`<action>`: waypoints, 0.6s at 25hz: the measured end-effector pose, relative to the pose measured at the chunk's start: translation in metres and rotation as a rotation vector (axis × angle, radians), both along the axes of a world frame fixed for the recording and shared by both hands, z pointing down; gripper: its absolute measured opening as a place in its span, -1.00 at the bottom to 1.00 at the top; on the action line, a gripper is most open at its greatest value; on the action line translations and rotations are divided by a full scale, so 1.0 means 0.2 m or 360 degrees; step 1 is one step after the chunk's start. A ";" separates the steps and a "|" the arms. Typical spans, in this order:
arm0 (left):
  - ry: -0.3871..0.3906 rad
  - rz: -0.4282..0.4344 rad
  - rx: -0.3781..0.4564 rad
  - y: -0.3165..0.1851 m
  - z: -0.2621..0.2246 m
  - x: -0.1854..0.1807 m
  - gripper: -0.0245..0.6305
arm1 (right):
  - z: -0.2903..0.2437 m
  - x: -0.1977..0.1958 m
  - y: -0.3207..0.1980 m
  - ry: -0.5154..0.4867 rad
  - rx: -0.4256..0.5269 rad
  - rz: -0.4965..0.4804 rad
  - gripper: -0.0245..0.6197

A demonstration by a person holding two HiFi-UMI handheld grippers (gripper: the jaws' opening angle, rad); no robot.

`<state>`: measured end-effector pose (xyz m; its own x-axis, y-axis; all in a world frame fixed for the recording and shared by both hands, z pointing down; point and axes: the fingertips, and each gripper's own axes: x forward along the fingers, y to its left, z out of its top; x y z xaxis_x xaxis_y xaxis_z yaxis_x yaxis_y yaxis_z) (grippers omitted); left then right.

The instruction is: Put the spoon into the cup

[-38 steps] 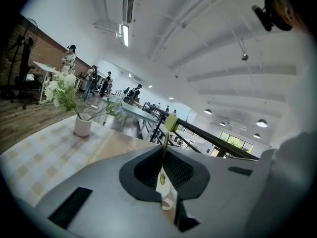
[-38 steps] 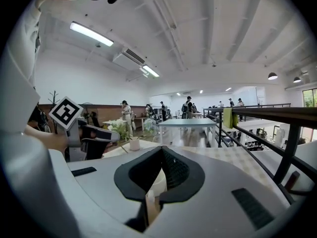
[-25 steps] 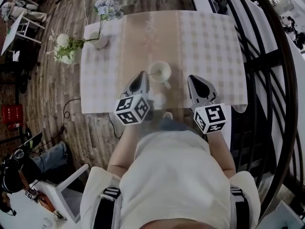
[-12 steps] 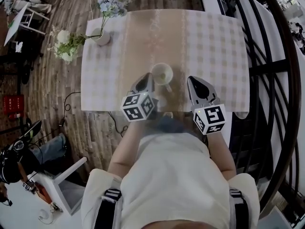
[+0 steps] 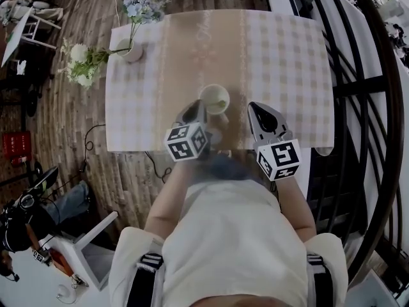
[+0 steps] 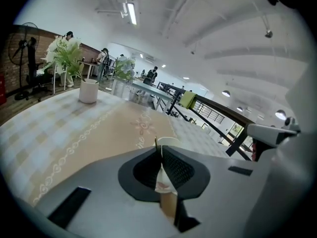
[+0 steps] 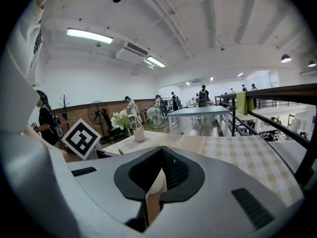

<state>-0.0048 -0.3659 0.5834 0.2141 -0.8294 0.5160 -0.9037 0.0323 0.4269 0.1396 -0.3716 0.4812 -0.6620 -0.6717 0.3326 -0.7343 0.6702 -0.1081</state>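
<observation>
A pale cup point(image 5: 214, 96) with a handle stands on the checked tablecloth point(image 5: 281, 56), near the table's front edge. My left gripper point(image 5: 198, 105) is at the cup's near left rim, jaws shut. In the left gripper view a thin spoon handle point(image 6: 155, 144) with a yellowish tip sticks out of the closed jaws point(image 6: 158, 148), with the cup's rim point(image 6: 171, 141) just behind it. Whether the spoon's other end is in the cup is hidden. My right gripper point(image 5: 256, 106) is to the right of the cup, apart from it, shut and empty point(image 7: 161, 150).
A white vase point(image 5: 131, 51) with flowers stands at the table's far left corner. A small pale round thing point(image 5: 214, 135) lies by the front edge between the grippers. A dark railing point(image 5: 358, 107) runs along the right side. The left gripper's marker cube point(image 7: 81, 138) shows in the right gripper view.
My left gripper has sunk and shifted slightly right, closer to the cup's rim. The right gripper has hardly moved.
</observation>
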 end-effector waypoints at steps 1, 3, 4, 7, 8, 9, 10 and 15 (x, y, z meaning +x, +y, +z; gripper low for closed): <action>-0.0001 -0.0002 -0.0005 -0.01 0.00 -0.01 -0.91 | -0.01 0.00 -0.01 0.0006 0.0001 0.0004 -0.92; 0.0003 -0.0009 -0.0016 -0.04 -0.01 -0.02 -0.91 | -0.03 0.00 -0.03 0.0019 0.0003 0.0011 -0.92; 0.0004 -0.0006 -0.0017 -0.04 -0.01 -0.03 -0.91 | -0.03 0.00 -0.03 0.0024 0.0005 0.0018 -0.92; -0.0022 0.0023 -0.0013 0.00 0.01 -0.02 -0.91 | -0.02 0.02 0.04 0.0028 0.0014 0.0044 -0.92; -0.0037 0.0034 -0.0014 0.01 0.02 -0.01 -0.91 | -0.02 0.03 0.05 0.0030 0.0015 0.0049 -0.92; -0.0050 0.0041 -0.0018 0.00 0.02 -0.01 -0.91 | -0.02 0.03 0.05 0.0033 0.0014 0.0049 -0.92; -0.0056 0.0044 -0.0026 -0.01 0.02 -0.01 -0.91 | -0.02 0.03 0.04 0.0037 0.0014 0.0045 -0.92; 0.0015 0.0029 -0.0041 -0.03 0.00 -0.01 -0.41 | -0.04 -0.01 0.01 0.0055 0.0023 -0.0005 -0.92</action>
<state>-0.0076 -0.3727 0.5835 0.2341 -0.8118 0.5350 -0.9003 0.0267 0.4344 0.1378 -0.3705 0.4737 -0.6525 -0.6744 0.3455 -0.7351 0.6740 -0.0727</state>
